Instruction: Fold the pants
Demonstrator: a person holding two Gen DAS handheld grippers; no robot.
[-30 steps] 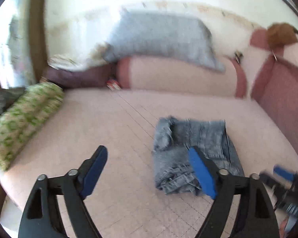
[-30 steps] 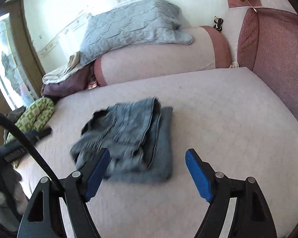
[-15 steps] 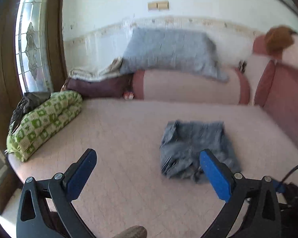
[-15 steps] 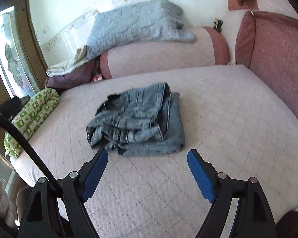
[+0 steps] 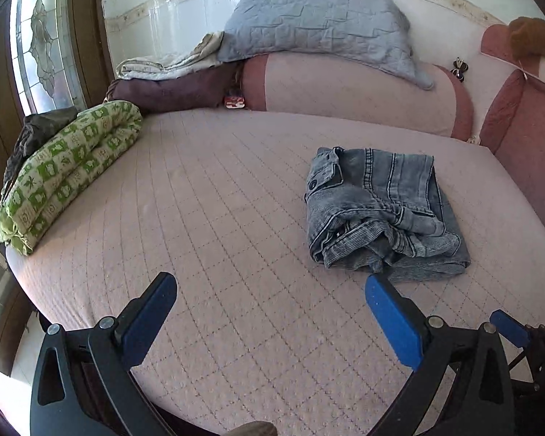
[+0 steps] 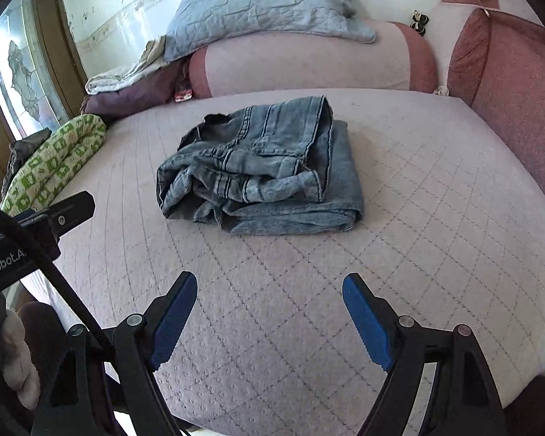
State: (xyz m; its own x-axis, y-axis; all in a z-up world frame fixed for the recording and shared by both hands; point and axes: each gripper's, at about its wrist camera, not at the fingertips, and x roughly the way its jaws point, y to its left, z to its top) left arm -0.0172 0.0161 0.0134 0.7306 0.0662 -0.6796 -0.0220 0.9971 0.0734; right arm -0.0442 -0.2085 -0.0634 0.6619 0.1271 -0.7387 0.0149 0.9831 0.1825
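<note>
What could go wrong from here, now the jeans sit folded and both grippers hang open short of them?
1. The jeans are a loose bundle with a bunched near-left edge; nudging it could undo the fold.
2. The left gripper and right gripper are open and empty, so regripping might catch only the top layer.
3. A black cable crosses the right wrist view and could snag.

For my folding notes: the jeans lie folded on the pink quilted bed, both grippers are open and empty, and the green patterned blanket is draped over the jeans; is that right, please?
Not quite: the green patterned blanket lies rolled at the bed's far left edge, well apart from the jeans, as the left wrist view shows. The left gripper and right gripper are open and empty.
</note>
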